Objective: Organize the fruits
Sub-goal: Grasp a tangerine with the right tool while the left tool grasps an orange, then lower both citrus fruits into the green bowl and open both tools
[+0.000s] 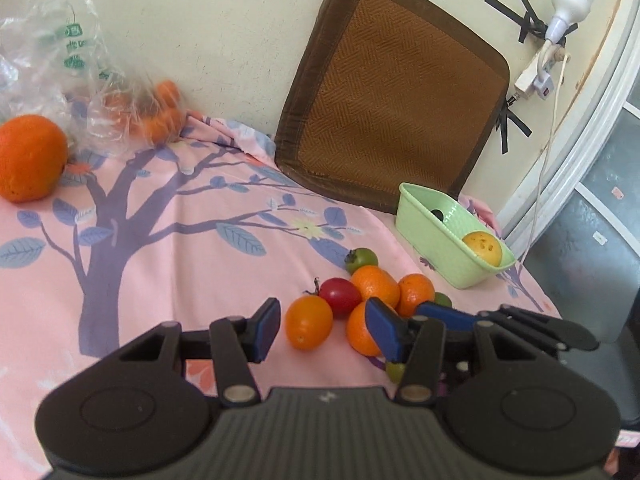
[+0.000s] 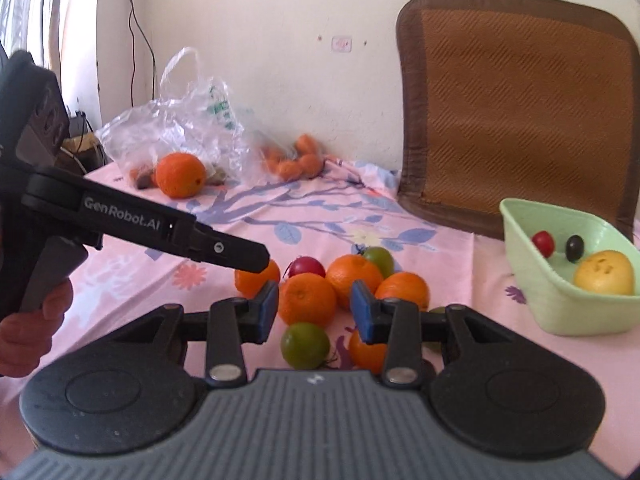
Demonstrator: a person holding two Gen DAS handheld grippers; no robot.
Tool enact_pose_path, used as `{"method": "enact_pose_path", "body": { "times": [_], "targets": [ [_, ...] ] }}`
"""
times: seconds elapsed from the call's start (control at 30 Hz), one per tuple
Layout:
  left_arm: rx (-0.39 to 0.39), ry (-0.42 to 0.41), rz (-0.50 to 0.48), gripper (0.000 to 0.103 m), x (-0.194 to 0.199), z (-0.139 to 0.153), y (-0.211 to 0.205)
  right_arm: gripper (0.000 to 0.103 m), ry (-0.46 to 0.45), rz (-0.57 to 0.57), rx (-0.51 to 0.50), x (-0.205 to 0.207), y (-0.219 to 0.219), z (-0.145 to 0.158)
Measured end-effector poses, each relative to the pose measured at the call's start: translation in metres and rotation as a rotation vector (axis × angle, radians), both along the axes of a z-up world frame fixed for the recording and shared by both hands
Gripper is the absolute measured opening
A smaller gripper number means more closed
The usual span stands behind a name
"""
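Note:
A pile of small oranges, red and green fruits lies on the pink cloth. My left gripper (image 1: pixel 324 330) is open, with a small orange (image 1: pixel 309 322) between its blue pads. My right gripper (image 2: pixel 314 312) is open just above an orange (image 2: pixel 307 299) and a green fruit (image 2: pixel 305 345). The right gripper's fingers (image 1: pixel 448 314) reach into the left wrist view from the right. The left gripper's finger (image 2: pixel 224 250) crosses the right wrist view. A light green basket (image 2: pixel 520 232) holds a yellow fruit (image 2: pixel 604 272), a red one (image 2: pixel 543 242) and a dark one (image 2: pixel 574 248).
A large orange (image 2: pixel 179 175) and a clear plastic bag (image 2: pixel 180 124) with small oranges sit at the back left. A brown woven cushion (image 2: pixel 520 112) leans on the wall. The basket (image 1: pixel 424 204) stands near the table's right edge.

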State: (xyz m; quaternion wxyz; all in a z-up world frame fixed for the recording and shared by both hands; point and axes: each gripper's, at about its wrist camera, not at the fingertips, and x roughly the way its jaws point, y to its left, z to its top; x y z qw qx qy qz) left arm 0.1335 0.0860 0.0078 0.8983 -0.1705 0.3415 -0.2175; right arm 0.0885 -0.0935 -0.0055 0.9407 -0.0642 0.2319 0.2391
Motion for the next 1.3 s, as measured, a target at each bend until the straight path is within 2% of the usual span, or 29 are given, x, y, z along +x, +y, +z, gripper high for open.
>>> {"method": "enact_pose_path", "body": {
  "times": [0.13,0.2,0.3,0.43,0.47,0.5,0.7,0.8,0.9,1.0,1.13,1.2,1.27,1.3],
  "targets": [
    [-0.009,0.024,-0.004,0.039,0.002,-0.009,0.002,0.043,0.035,0.003,-0.017,0.007,0.008,-0.008],
    [-0.019,0.04,-0.011,0.027,0.002,-0.015,0.002,0.041,0.043,0.002,-0.028,0.01,0.012,-0.01],
    [-0.031,0.034,-0.002,0.027,-0.001,-0.016,0.004,0.039,0.029,0.007,0.015,0.007,0.008,-0.005],
    [-0.068,0.007,-0.005,0.027,-0.013,-0.002,0.006,0.039,-0.058,0.004,0.054,-0.014,-0.006,0.01],
    [-0.063,-0.011,-0.014,0.024,-0.018,0.004,0.001,0.039,-0.079,-0.007,0.063,-0.021,-0.011,0.014],
    [-0.063,-0.029,-0.03,0.017,-0.023,0.011,-0.004,0.039,-0.093,-0.023,0.071,-0.027,-0.016,0.016],
    [-0.061,-0.088,-0.14,0.018,-0.044,0.035,-0.056,0.039,-0.1,-0.184,0.112,-0.062,-0.078,0.015],
    [0.002,-0.126,-0.139,0.019,-0.051,0.04,-0.079,0.039,-0.073,-0.265,0.117,-0.073,-0.11,0.007],
    [0.067,-0.155,-0.093,0.02,-0.062,0.04,-0.081,0.039,-0.025,-0.306,0.164,-0.077,-0.132,-0.002],
    [0.073,-0.137,-0.078,0.033,-0.082,0.03,-0.074,0.039,-0.004,-0.294,0.192,-0.08,-0.136,-0.01],
    [0.192,-0.116,-0.092,0.036,-0.094,0.014,-0.091,0.039,0.008,-0.263,0.221,-0.079,-0.131,-0.015],
    [0.262,-0.131,-0.08,0.045,-0.094,0.008,-0.099,0.039,0.012,-0.255,0.234,-0.08,-0.128,-0.017],
    [0.328,-0.122,-0.068,0.042,-0.089,0.002,-0.106,0.039,0.016,-0.246,0.239,-0.081,-0.131,-0.018],
    [0.332,-0.097,-0.066,0.039,-0.085,-0.003,-0.105,0.039,0.017,-0.242,0.241,-0.081,-0.132,-0.018]
  ]
}}
